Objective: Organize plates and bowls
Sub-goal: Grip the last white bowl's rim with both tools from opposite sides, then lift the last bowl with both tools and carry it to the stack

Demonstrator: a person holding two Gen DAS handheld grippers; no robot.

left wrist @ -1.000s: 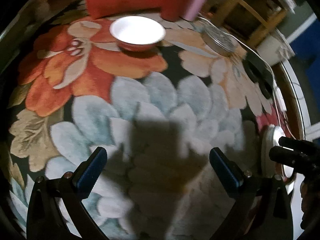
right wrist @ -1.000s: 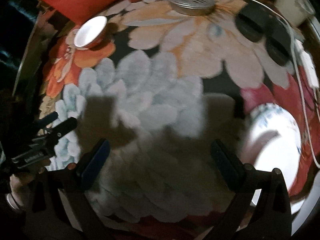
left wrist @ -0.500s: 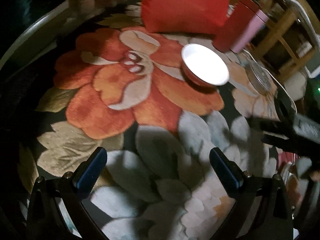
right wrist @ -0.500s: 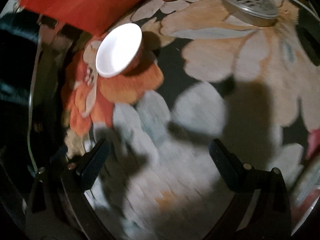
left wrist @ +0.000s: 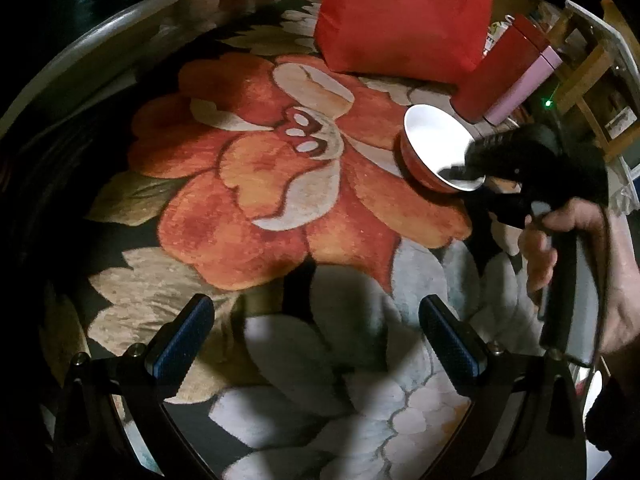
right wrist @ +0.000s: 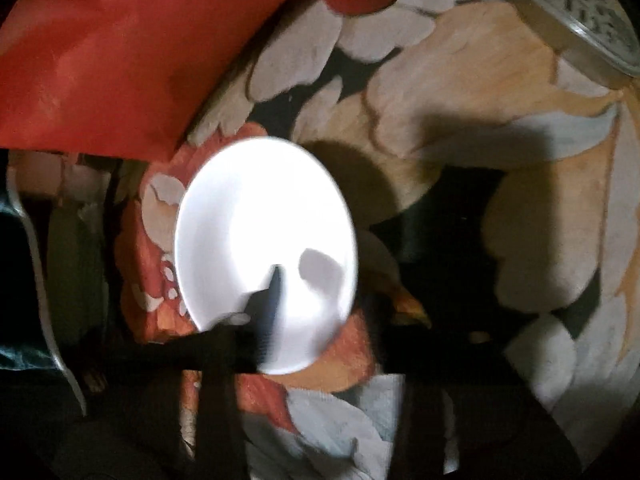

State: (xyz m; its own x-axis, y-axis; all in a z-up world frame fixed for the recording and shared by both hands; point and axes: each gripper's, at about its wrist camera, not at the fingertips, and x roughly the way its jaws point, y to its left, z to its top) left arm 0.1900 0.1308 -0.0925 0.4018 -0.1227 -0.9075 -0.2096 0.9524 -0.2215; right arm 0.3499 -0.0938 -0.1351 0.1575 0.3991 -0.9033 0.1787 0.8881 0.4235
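Step in hand: bowl (left wrist: 436, 148) pickup. Right gripper (right wrist: 276, 312) jaws straddle its near rim, closure unclear; left gripper (left wrist: 316, 340) jaws spread, empty. Next: pinch rim, lift.

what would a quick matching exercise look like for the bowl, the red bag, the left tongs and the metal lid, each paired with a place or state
Things:
1. bowl
2. red bag
3. left tongs
4. metal lid

Places or states:
A. open, holding nothing
B. far right corner of the right wrist view
C. standing behind the bowl
D. right tongs at its rim

Pairs: 1-D, 2-C, 3-A, 4-B
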